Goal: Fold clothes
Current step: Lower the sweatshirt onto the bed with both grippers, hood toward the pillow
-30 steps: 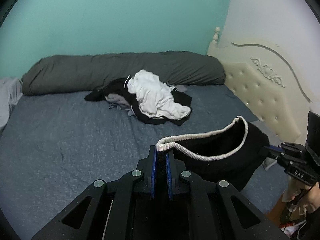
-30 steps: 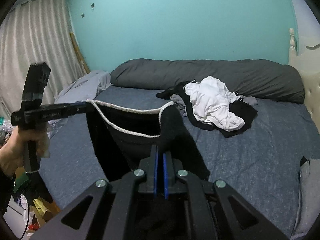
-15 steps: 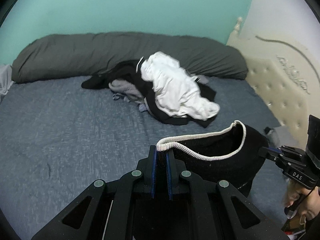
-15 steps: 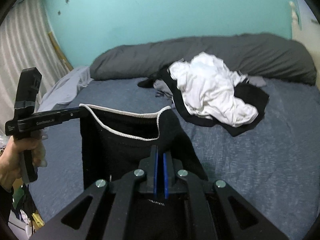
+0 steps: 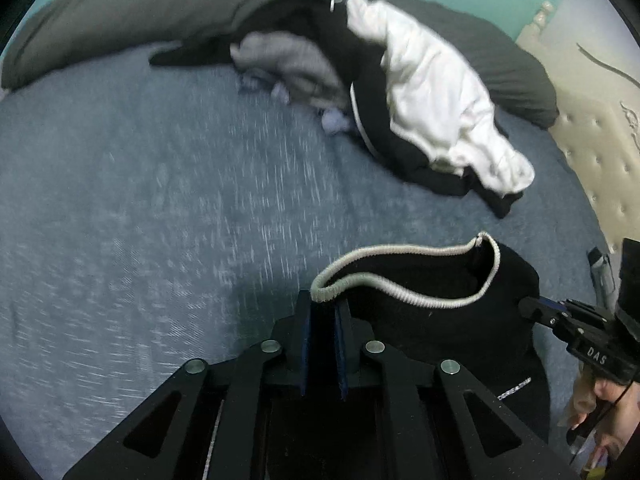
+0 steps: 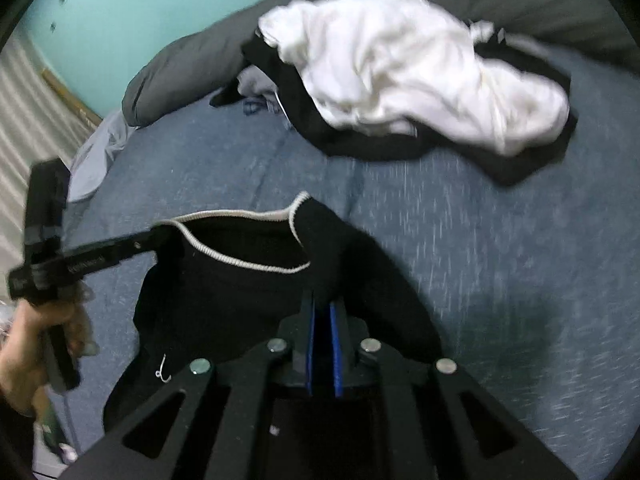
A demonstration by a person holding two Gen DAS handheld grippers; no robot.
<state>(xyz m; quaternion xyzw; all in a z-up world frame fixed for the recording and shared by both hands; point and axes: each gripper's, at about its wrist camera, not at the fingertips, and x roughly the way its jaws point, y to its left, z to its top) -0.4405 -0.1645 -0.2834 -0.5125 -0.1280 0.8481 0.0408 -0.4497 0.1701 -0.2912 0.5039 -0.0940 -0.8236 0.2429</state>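
Observation:
A black garment point(image 5: 440, 288) with a white ribbed neck trim hangs stretched between my two grippers over the blue bed. My left gripper point(image 5: 323, 304) is shut on its trim at one shoulder. My right gripper point(image 6: 323, 304) is shut on the black cloth at the other shoulder. The garment also shows in the right wrist view point(image 6: 240, 288), with the left gripper point(image 6: 160, 240) at its far corner. The right gripper shows in the left wrist view point(image 5: 528, 308) at the garment's right edge.
A pile of clothes, white point(image 5: 436, 92) over black and grey, lies at the back of the bed point(image 5: 140, 208). A long dark grey pillow point(image 5: 120, 12) runs along the teal wall. A cream padded headboard point(image 5: 600, 140) stands at the right.
Both grippers have tipped forward and down toward the bed with the garment held between them. The clothes pile and mattress now loom larger; the wall has mostly left view.

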